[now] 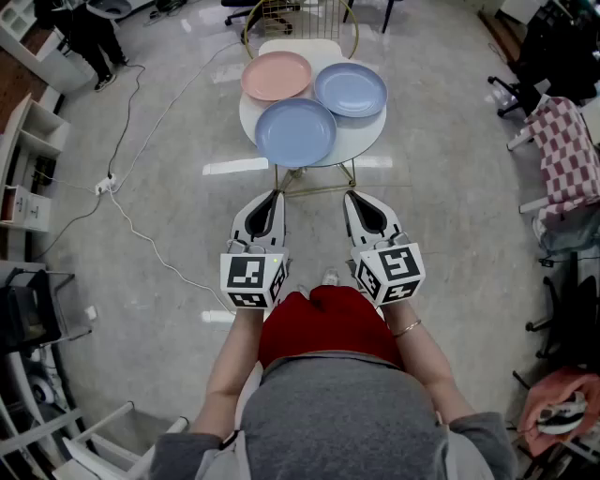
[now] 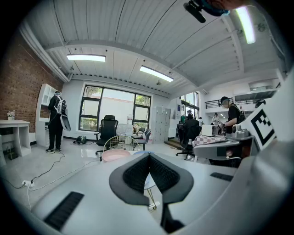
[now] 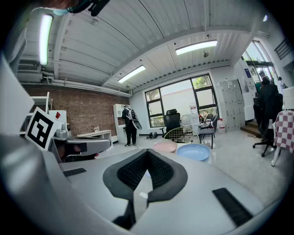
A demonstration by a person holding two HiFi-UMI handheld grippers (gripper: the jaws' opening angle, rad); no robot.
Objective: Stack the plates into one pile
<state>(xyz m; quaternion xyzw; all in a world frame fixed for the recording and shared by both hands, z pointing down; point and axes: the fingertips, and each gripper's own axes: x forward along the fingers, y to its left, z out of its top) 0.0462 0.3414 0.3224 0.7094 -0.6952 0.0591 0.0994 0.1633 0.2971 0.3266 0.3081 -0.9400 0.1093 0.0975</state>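
Three plates lie side by side on a small round white table [image 1: 364, 137]: a pink plate [image 1: 276, 76] at the far left, a blue plate [image 1: 350, 89] at the far right, and a second blue plate [image 1: 295, 131] nearest me. Both grippers hang short of the table's near edge, over the floor. My left gripper [image 1: 277, 195] is shut and empty, and so is my right gripper [image 1: 349, 195]. The left gripper view shows its closed jaws [image 2: 148, 156] with the pink plate [image 2: 115, 155] beyond. Past the right gripper [image 3: 148, 153] I see the pink plate [image 3: 165, 146] and a blue plate [image 3: 194, 151].
A wire-backed chair [image 1: 300, 23] stands behind the table. A white cable [image 1: 141, 234] and power strip [image 1: 103, 185] lie on the floor to the left, near shelves [image 1: 28, 169]. A chair with checked cloth [image 1: 567, 150] is at right. A person [image 1: 89, 37] stands far left.
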